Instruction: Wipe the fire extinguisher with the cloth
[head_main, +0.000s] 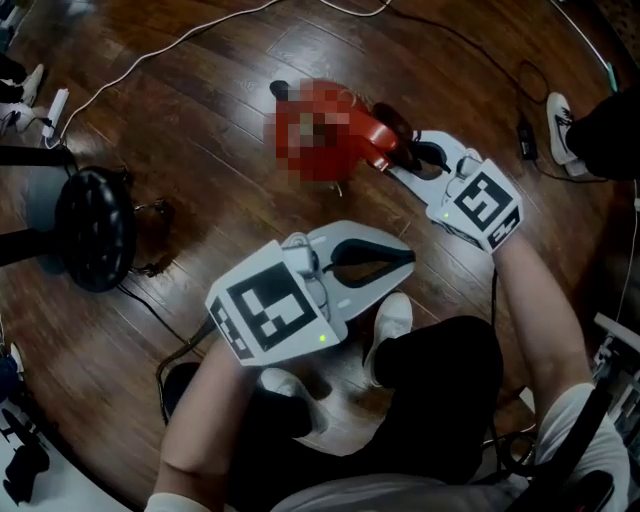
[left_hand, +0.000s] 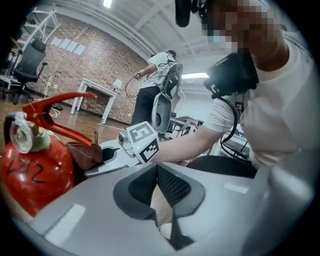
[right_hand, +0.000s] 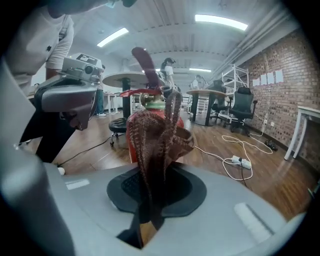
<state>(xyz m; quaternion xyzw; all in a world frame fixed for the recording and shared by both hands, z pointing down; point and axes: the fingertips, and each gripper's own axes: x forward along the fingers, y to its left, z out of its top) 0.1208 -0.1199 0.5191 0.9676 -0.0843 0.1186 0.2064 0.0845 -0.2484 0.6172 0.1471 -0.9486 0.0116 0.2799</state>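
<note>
The one fire extinguisher (head_main: 375, 135) is standing on the wooden floor (head_main: 200, 120). In the head view most of its body is not showing clearly. In the right gripper view the cloth (right_hand: 155, 135) is covering nearly all of it, leaving only the levers and a red strip. A scrawl on its round, glossy red body is showing in the left gripper view, too rough to read, beside one round gauge (left_hand: 22, 136) and curved red levers (left_hand: 60, 102).

The right gripper (head_main: 415, 158) is clamping the single cloth, a dark reddish-brown ribbed knit, and holding it against the extinguisher's side. The left gripper (head_main: 405, 258) is hovering near the extinguisher, apart from it, its jaws pressing together on nothing.

One black round stool (head_main: 95, 225) is standing well apart from the extinguisher. One white power strip (right_hand: 235, 160) is lying beyond it.
</note>
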